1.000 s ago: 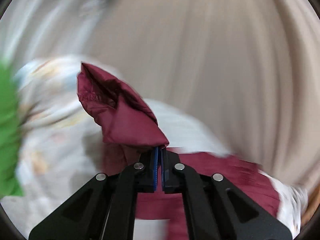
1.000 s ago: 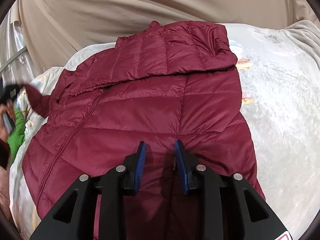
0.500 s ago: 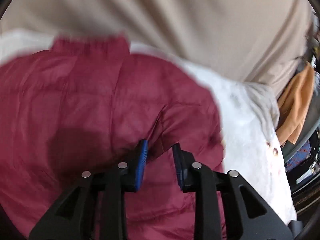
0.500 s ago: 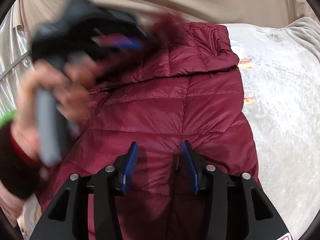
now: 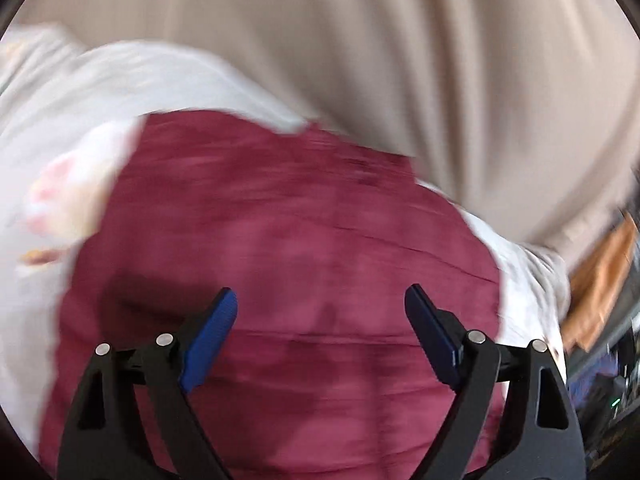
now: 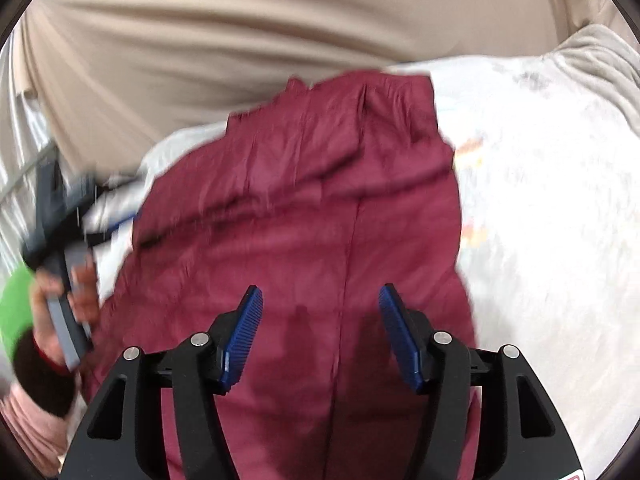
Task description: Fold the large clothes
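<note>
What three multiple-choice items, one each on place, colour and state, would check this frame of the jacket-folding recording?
1. Where does the jacket lie?
A. on the pale bedcover
B. on a hanger
C. in a basket

2. What colour is the jacket?
A. green
B. maroon
C. orange

3. What is between the right tool's blue pads?
A. a gripped sleeve
B. a gripped collar
C. nothing held

Key: 1 A, cover shows around it; 2 B, deep red in both views; 3 C, jaws opening above the cloth.
</note>
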`<state>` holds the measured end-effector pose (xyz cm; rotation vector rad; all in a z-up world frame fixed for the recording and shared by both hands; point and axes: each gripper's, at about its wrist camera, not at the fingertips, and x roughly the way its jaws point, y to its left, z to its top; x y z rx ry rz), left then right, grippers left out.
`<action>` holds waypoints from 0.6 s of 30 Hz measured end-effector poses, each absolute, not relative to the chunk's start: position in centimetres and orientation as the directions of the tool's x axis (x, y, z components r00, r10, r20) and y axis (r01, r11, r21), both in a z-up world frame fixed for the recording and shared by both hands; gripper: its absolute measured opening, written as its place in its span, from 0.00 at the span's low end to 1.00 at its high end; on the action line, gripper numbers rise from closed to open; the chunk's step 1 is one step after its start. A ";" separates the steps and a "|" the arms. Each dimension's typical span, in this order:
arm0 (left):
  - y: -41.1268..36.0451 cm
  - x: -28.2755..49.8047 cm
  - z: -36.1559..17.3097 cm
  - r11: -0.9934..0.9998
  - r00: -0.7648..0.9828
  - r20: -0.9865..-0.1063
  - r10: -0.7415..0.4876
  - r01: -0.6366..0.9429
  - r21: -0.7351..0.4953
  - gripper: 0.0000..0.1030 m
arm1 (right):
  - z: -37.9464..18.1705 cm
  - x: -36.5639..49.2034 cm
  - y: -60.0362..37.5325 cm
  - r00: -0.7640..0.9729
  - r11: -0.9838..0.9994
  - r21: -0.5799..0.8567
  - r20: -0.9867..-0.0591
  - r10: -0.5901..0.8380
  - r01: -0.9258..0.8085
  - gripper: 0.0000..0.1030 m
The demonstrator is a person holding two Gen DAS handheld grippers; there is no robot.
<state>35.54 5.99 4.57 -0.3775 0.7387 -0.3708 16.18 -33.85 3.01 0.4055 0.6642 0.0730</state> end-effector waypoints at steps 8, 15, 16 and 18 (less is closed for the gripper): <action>13.4 38.3 0.8 0.778 0.653 -0.605 -0.456 -0.039 -0.627 0.72 | 4.0 28.2 -36.9 0.734 0.859 0.479 -0.647 0.208 0.180 0.69; 12.1 39.8 0.2 0.866 0.687 -0.636 -0.352 -0.019 -0.500 0.39 | 8.6 27.7 -34.4 0.863 0.857 0.514 -0.412 0.293 -0.046 0.04; 12.1 39.8 0.1 0.881 0.698 -0.636 -0.330 -0.015 -0.473 0.37 | 9.2 27.3 -34.5 0.880 0.869 0.491 -0.387 0.277 -0.057 0.04; 12.0 40.1 -0.9 0.896 0.695 -0.649 -0.310 -0.015 -0.444 0.36 | 7.9 28.5 -35.6 0.864 0.886 0.464 -0.452 0.222 0.015 0.04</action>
